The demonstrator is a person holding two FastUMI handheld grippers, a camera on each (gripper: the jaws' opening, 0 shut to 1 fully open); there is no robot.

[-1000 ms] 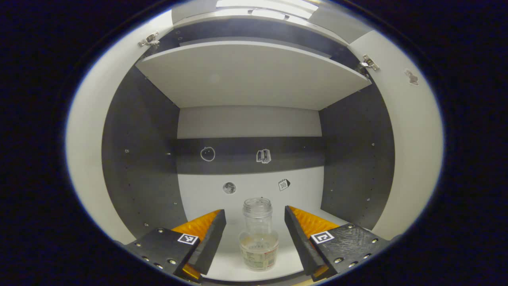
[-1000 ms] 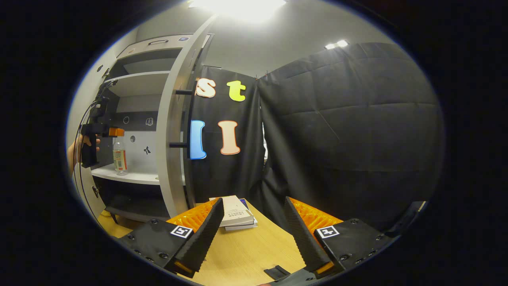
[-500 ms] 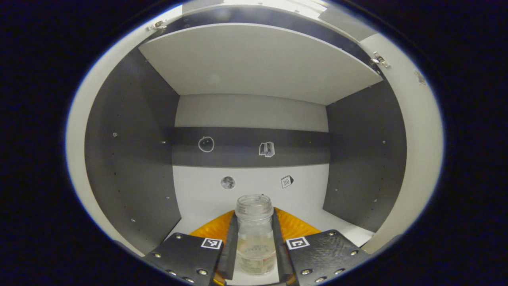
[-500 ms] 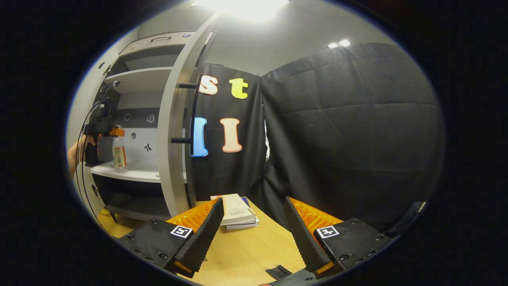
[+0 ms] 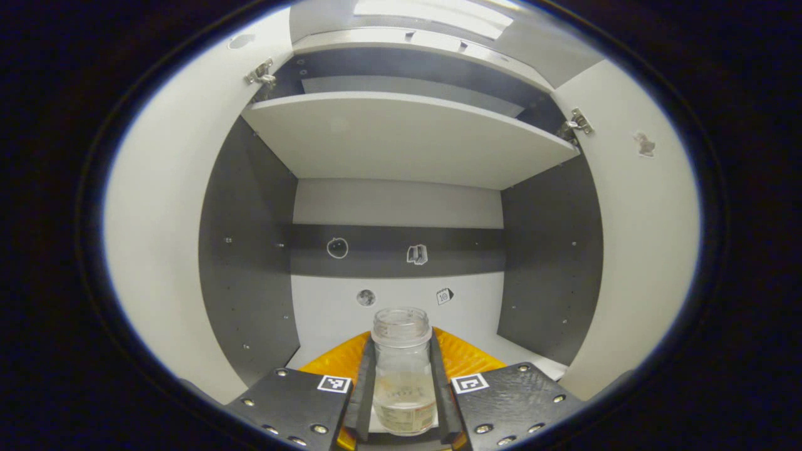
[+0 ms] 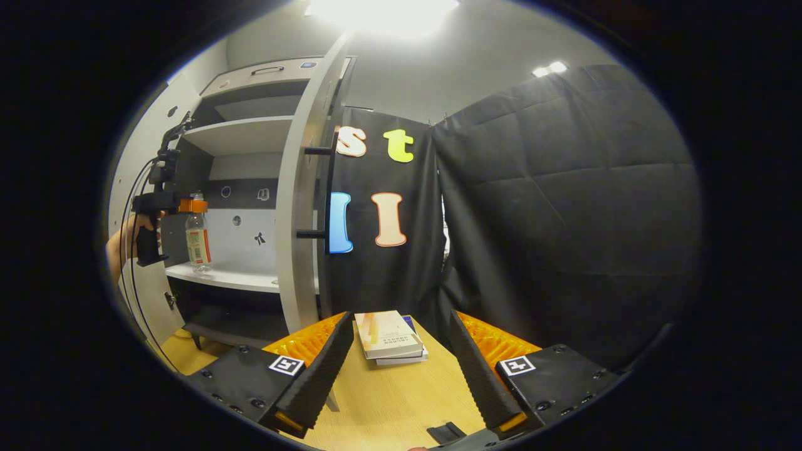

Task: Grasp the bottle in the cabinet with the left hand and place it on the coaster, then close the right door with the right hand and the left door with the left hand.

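A: What is the biggest thing here?

B: The cabinet (image 5: 401, 144), with both doors swung wide. The left door (image 5: 163, 207) and the right door (image 5: 639, 238) frame the left gripper view; in the right gripper view the right door (image 6: 301, 207) stands edge-on, its dark handle toward the black cloth.

A: And under it?

B: A wooden table (image 6: 388, 401), with a small stack of books (image 6: 388, 335) near the foot of the right door.

A: Where is the bottle?

B: The bottle (image 5: 402, 369) is upright at the front of the cabinet's lower white shelf (image 6: 232, 275). It is clear, with no cap and a little liquid low down. The right gripper view suggests that its base is just above the shelf, but I cannot tell for sure.

A: The grippers?

B: The left gripper (image 5: 402, 382) is clenched on the bottle, one finger pressed to each side below the neck. A hand (image 6: 122, 241) holds it from the left. The right gripper (image 6: 398, 363) is spread wide over the table, gripping nothing.
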